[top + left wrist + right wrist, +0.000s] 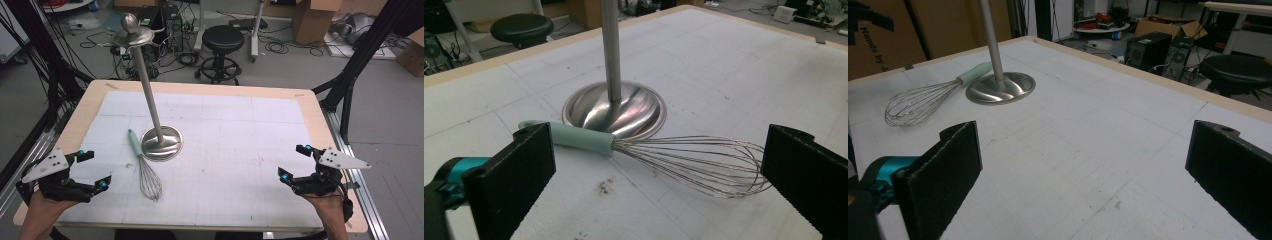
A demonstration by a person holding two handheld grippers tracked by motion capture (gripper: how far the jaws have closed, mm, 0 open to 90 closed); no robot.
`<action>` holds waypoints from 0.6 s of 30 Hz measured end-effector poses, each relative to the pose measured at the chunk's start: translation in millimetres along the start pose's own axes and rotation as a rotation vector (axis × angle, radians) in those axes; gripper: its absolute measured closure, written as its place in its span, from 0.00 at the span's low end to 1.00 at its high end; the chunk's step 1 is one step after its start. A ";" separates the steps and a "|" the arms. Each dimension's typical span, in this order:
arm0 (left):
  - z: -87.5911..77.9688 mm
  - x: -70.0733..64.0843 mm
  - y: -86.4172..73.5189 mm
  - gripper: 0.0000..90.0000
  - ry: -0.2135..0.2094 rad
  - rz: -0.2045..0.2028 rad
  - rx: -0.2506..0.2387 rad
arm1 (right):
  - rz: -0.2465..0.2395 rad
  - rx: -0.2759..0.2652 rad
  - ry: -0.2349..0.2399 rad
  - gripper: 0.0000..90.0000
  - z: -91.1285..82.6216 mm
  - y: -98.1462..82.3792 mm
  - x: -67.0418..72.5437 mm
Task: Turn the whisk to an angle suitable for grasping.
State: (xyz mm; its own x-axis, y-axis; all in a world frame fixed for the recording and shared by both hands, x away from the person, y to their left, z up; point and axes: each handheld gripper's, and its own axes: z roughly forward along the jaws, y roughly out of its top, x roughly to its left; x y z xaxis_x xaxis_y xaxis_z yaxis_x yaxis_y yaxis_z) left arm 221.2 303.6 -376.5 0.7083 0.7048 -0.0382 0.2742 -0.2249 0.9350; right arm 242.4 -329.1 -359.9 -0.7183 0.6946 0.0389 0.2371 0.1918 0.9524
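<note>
A: Looking along my left hand-held gripper (659, 165), I see its jaws spread wide with nothing between them. It hovers low over the desk (310, 107), near the left front corner. The right hand-held gripper (292, 162) is spread just as wide, empty too, near the right front corner.

B: What lies nearest the left one?

A: The whisk (143, 167), flat on the white mat (240, 150). It sits a little inward of the left hand-held gripper and well apart from the right one.

B: Which way does it point?

A: In the high view its long axis runs nearly front to back, slightly slanted. The mint handle (134, 142) is at the far end, the wire head (150, 182) toward me. The handle lies just beside the base (161, 143) of the steel stand (145, 75), perhaps touching the rim; I can't tell.

B: How will it handle?

A: Light, I'd judge. The handle looks stiff with a soft-looking sleeve, so the pads should bite well there. The wires are thin and springy; pinching them would let the whisk slip or flex. I'd take it across the handle, near the middle, from the side away from the stand.

B: Any worry?

A: The stand is tall on a narrow pole, with a dish and knob on top. Nudging the base while reaching for the handle might rock it.
</note>
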 end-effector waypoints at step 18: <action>6.9 0.9 24.3 0.02 -0.058 0.042 0.029 | -0.013 -0.004 0.003 0.00 0.0 5.1 2.1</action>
State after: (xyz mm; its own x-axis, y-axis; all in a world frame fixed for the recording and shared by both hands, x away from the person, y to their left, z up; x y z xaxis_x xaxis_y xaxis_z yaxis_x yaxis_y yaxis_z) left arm 233.0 294.1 -356.2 0.7562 0.6540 -0.0200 0.2613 -0.2738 0.9256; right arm 242.0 -326.7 -354.9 -0.7231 0.6902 0.0270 0.2246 0.1980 0.9541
